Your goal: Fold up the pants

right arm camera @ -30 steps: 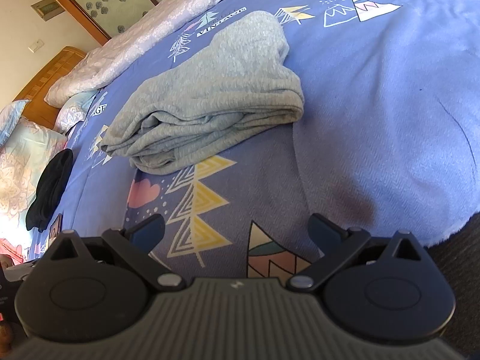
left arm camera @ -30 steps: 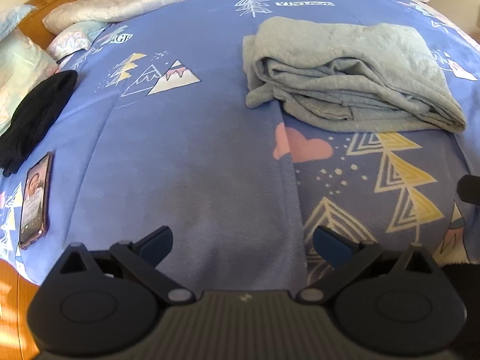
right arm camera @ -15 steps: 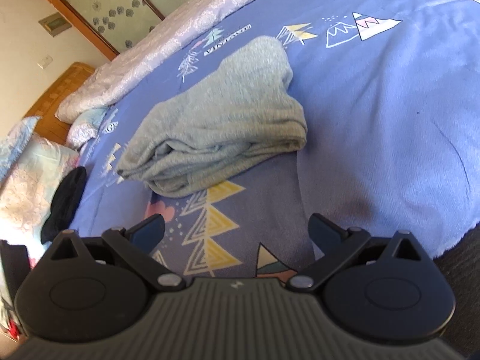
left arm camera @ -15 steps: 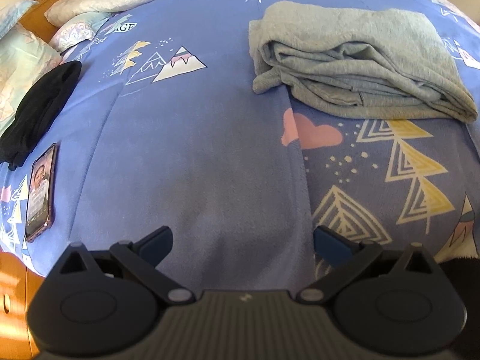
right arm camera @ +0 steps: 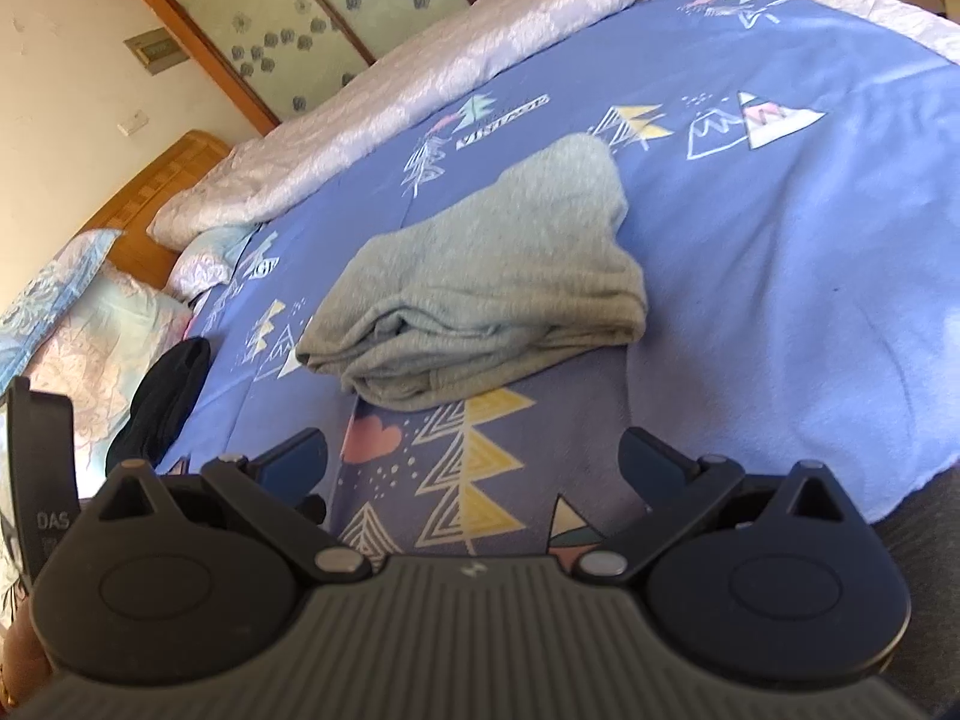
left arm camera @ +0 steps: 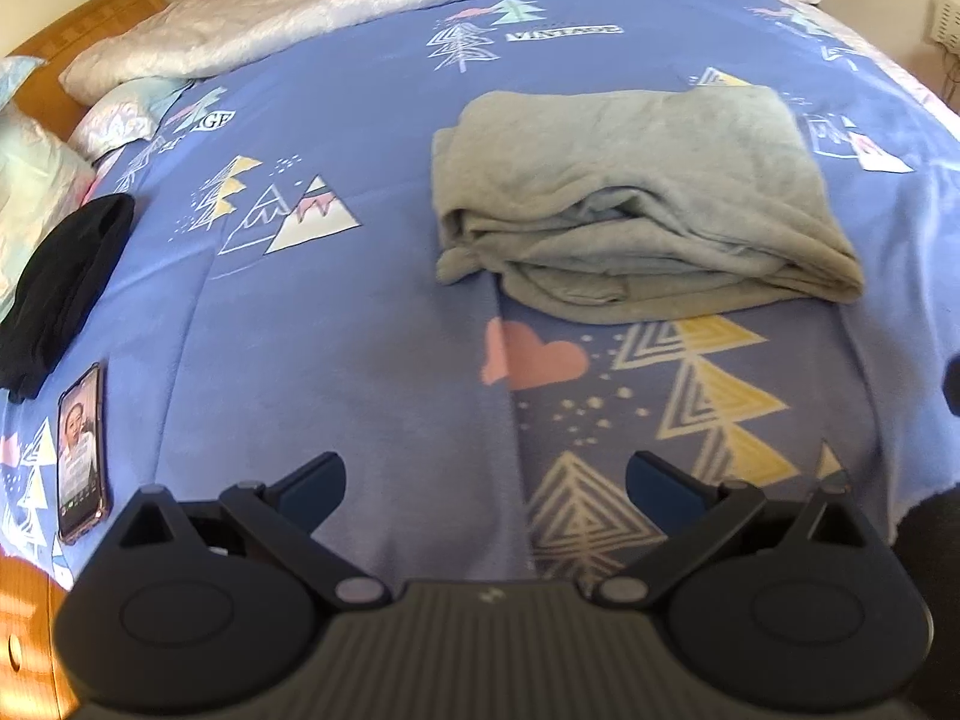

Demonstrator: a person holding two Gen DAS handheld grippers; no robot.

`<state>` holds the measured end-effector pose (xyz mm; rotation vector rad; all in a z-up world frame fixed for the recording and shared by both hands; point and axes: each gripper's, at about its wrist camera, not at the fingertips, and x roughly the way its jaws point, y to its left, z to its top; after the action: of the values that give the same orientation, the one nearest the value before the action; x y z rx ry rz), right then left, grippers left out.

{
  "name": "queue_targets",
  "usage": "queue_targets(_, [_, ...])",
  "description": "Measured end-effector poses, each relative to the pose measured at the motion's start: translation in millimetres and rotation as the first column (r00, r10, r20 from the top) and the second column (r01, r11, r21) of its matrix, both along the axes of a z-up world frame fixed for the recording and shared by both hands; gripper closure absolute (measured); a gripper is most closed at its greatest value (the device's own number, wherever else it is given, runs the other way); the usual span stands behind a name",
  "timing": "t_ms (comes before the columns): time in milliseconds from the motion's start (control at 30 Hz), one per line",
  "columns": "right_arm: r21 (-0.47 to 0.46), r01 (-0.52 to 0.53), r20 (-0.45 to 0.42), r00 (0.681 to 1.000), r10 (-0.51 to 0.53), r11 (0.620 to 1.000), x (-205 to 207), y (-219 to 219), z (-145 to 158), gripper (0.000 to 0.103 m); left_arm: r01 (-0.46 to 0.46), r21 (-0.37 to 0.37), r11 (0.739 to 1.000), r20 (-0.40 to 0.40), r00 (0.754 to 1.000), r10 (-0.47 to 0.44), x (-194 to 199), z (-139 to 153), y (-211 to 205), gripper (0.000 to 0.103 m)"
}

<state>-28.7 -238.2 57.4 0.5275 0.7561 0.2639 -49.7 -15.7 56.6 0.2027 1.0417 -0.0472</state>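
Left wrist view: the folded pants point(left arm camera: 636, 216) lie well ahead of the left claw point(left arm camera: 486, 480), wide open, empty; likewise the right claw point(right arm camera: 474, 462). Withdraw without snagging.

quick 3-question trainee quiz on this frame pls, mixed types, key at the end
1. True or false: the grey pants lie folded on the blue bedspread.
2. The left gripper is: A) shut on the pants B) open, holding nothing C) out of view.
3. Which lies nearer the phone: the pants or the black garment?

Key: 1 true; 2 B; 3 the black garment.
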Motion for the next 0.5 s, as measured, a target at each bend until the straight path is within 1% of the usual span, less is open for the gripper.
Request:
queue_targets(133, [0.013,0.003,-0.002,1.000,-0.003,1.000,-2,-2,-1,0.000,0.009,-0.001,1.000,-0.003,1.000,-0.009,-6,0,-6,0.000])
queue_targets(333, [0.045,-0.001,0.001,1.000,0.001,0.999,-5,-5,-2,0.000,0.018,0.020,1.000,0.007,1.000,-0.018,-16,4,-14,0.000])
queue_targets(500, [0.049,0.016,0.013,1.000,-0.017,0.999,-7,-7,-1,0.000,0.030,0.037,0.999,0.017,0.999,-0.030,-17,7,-17,0.000])
